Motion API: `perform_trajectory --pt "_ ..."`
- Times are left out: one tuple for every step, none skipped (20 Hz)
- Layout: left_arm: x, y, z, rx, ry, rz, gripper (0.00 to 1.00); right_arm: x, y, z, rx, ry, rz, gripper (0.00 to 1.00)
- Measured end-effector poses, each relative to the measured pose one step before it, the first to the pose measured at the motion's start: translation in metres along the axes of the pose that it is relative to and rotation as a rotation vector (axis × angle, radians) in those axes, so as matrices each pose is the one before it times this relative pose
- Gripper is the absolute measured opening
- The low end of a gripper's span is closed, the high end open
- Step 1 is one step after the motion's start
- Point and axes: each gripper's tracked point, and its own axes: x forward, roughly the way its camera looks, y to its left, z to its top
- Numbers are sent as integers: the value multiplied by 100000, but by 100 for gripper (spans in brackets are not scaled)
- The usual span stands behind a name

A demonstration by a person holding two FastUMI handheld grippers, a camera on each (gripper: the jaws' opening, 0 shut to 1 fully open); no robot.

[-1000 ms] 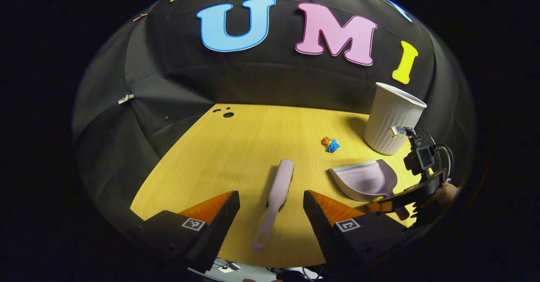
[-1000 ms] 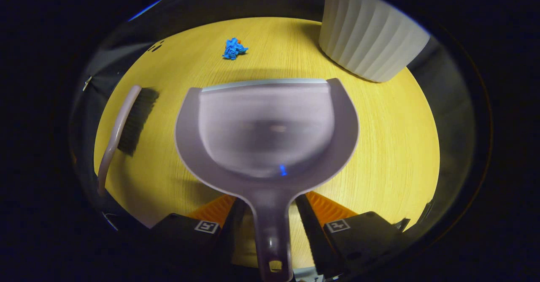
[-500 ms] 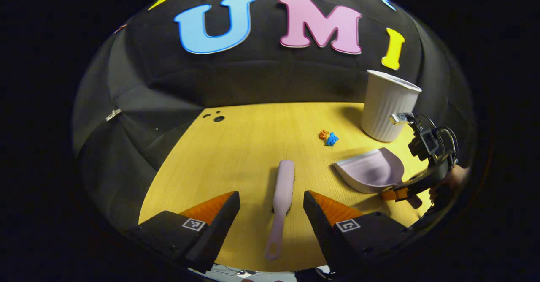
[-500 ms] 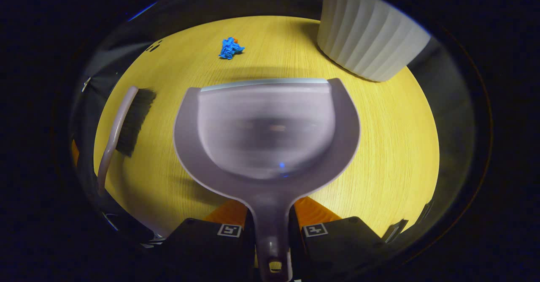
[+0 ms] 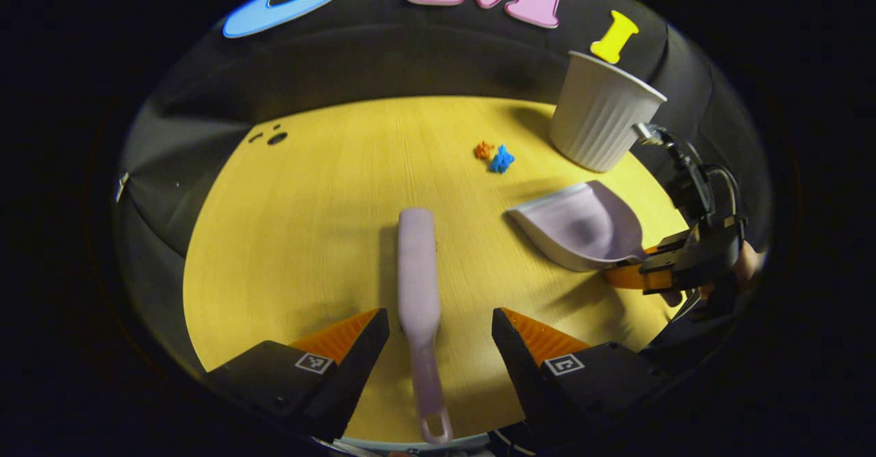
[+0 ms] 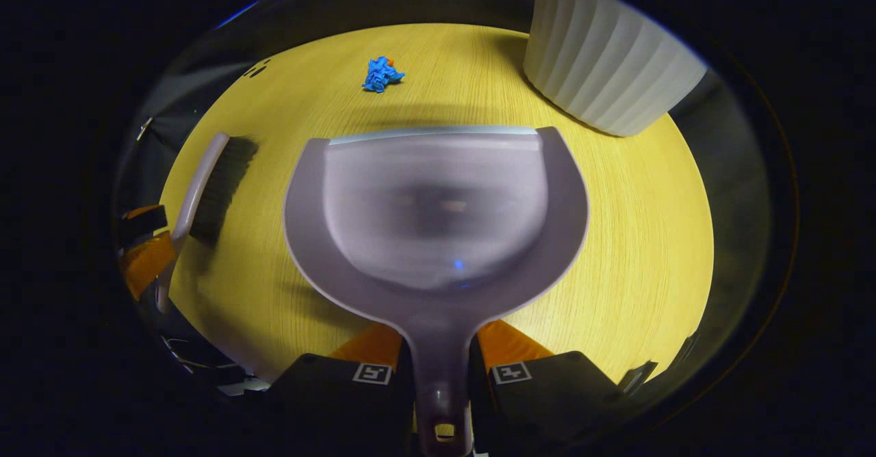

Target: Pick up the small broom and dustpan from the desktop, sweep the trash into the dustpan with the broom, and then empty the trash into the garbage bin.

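- The right claw [image 6: 441, 368] is pinched on the handle of the dustpan [image 6: 438, 204], so that pickup looks done or nearly so; whether the pan is clear of the desk [image 6: 636, 238] I cannot tell.
- The left claw [image 5: 440, 327] is spread wide, one finger on either side of the broom [image 5: 419, 286], which lies flat on the desk with its handle end nearest the claw. No finger touches it: the broom is not yet grasped.
- Left to do, as I judge it: close on the broom, sweep, then tip the pan into the bin [image 5: 602, 125].
- The trash [image 5: 501, 159], a blue scrap and an orange one just beside it, sits unswept beyond the pan's front lip, between broom and bin.
- The bin stands upright at the far right of the desk, near the pan.
- Nothing lies between the spread claw and the broom; the desk around it is bare, with small dark holes [image 5: 276, 138] at its far corner.
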Motion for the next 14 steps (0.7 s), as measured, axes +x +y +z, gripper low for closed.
perform_trajectory --pt "789 69 -597 -2504 3644 -817 96 -21 -7 -25 490 134 -50 38" --pt "599 144 -491 -2094 2772 -324 96 -18 -11 1 314 89 -81 38" --pt "624 247 -54 -1304 1261 194 96 3 -5 8 79 -94 -85 38" --pt "569 151 -137 -743 2026 -80 96 -19 14 18 -175 -181 -5 38" --pt "372 276 -438 -301 2396 1219 96 54 6 -29 -257 -318 21 38" --pt "529 428 -165 601 1337 1591 95 -4 2 28 -253 -30 115 34" --pt "306 466 63 1131 -401 2568 95 18 13 26 -256 -25 209 38" --pt "210 237 68 1313 -488 2008 93 -25 -14 -27 -147 100 197 38" --pt "150 254 -68 1630 140 2356 91 15 -34 -1 13 50 62 38" --pt "84 211 91 2253 -812 1532 91 -18 1 23 -74 -102 -53 38" --pt "43 8 -33 1779 -109 1185 87 -9 31 13 -169 2 2 38" --pt "152 -164 -172 427 178 -38 87 40 6 29 -249 -72 85 38" --pt "-43 -108 156 -388 -912 98 87 119 83 -10 -125 -81 177 38" --pt "46 -185 -76 -533 -186 246 85 -106 -77 -14 -131 -74 41 34"
